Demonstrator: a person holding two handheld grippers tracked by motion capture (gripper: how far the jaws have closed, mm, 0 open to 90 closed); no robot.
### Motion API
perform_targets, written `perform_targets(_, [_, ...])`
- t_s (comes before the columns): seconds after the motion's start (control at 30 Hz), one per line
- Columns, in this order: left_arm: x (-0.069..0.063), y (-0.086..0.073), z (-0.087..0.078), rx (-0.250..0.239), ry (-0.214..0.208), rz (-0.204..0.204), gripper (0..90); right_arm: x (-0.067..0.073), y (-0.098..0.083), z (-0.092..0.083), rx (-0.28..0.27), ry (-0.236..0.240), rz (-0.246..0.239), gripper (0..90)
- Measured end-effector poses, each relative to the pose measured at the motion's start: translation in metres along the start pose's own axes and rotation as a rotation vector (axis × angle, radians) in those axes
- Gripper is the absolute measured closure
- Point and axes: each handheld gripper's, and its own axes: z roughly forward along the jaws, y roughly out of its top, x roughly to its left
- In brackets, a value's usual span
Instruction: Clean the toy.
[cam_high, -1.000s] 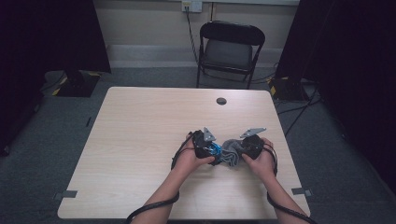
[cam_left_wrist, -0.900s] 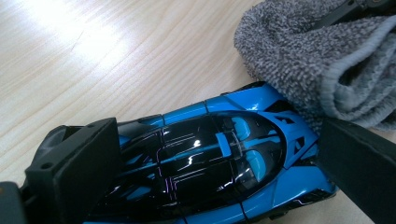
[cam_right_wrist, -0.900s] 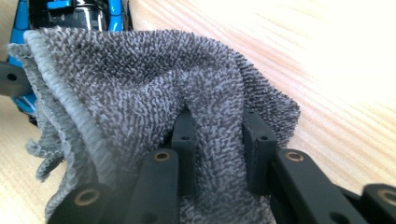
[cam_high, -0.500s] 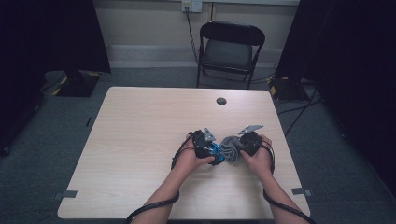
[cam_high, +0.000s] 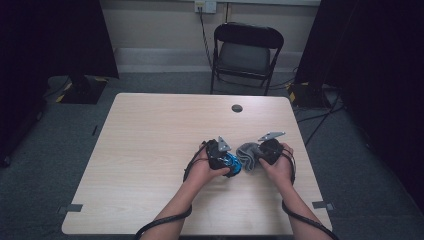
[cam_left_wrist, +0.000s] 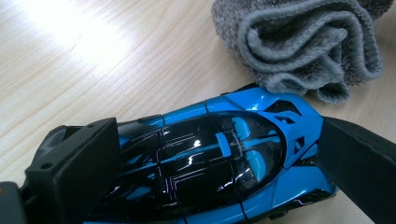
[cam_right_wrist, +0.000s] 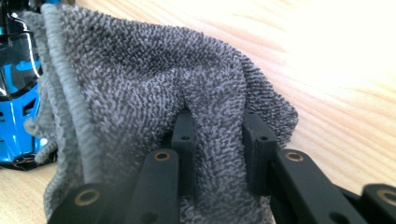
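Little had changed over the last second: both hands stayed at the near right part of the desk (cam_high: 150, 130), and only the grey cloth (cam_high: 248, 155) seemed drawn slightly closer to the toy car (cam_high: 231, 164).

The left tool (cam_high: 226, 165) was clamped on the blue and black toy car (cam_left_wrist: 219, 158), one jaw against each end, with the car resting on the desk. The right tool (cam_high: 259, 156) had its jaws nearly closed on a bunched fold of the cloth (cam_right_wrist: 154, 93), which hung in front of them and touched the car's side (cam_right_wrist: 14, 93).

The work looked like wiping the car with the cloth. The likely trouble was the grip on the cloth: only a thin fold sat between the jaws, so a firm rub could pull it free. A hard push from the right could also twist the glossy car out of the left tool's end-on hold, or skid it across the smooth wood.
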Motion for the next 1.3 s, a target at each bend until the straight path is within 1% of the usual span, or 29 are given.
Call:
perform_targets(0.1, [0.000,0.000,0.000,0.001,0.000,-0.001,0.0,-0.003,-0.002,-0.003,-0.010,-0.005,0.002,70.6])
perform_targets(0.27, [0.000,0.000,0.000,-0.001,0.000,0.001,0.0,-0.008,-0.006,-0.010,-0.036,0.008,0.029,70.5])
perform_targets(0.37, [0.000,0.000,0.000,-0.002,0.000,0.000,0.0,-0.010,-0.009,-0.016,-0.050,0.010,0.022,70.5])
perform_targets(0.5, [0.000,0.000,0.000,0.000,0.000,0.000,0.0,-0.010,-0.013,-0.027,-0.074,0.026,0.012,70.5])
perform_targets(0.6, [0.000,0.000,0.000,-0.001,-0.001,0.002,0.0,-0.010,-0.018,-0.035,-0.089,0.046,0.020,70.6])
perform_targets(0.73, [0.000,0.000,0.000,0.000,-0.002,0.001,0.0,-0.008,-0.025,-0.047,-0.098,0.069,0.010,70.6])
perform_targets(0.77, [0.000,0.000,0.000,0.001,-0.003,0.002,0.0,-0.007,-0.028,-0.050,-0.107,0.082,0.002,70.6])
perform_targets(0.9, [0.000,0.001,0.000,0.007,-0.005,0.003,0.0,-0.002,-0.037,-0.061,-0.121,0.109,-0.018,70.6])
perform_targets(0.97, [0.000,0.001,0.000,0.007,-0.004,0.003,0.0,0.001,-0.041,-0.068,-0.137,0.128,-0.023,70.6])
perform_targets(1.07, [0.000,0.001,0.000,0.010,-0.005,0.003,0.0,0.005,-0.047,-0.076,-0.141,0.149,-0.034,70.6])
perform_targets(1.17, [0.000,0.001,0.000,0.009,-0.006,0.002,0.0,0.014,-0.051,-0.081,-0.144,0.173,-0.057,70.6])
perform_targets(1.3, [-0.001,0.002,0.000,0.007,-0.006,-0.004,0.0,0.031,-0.056,-0.084,-0.142,0.216,-0.098,70.6])
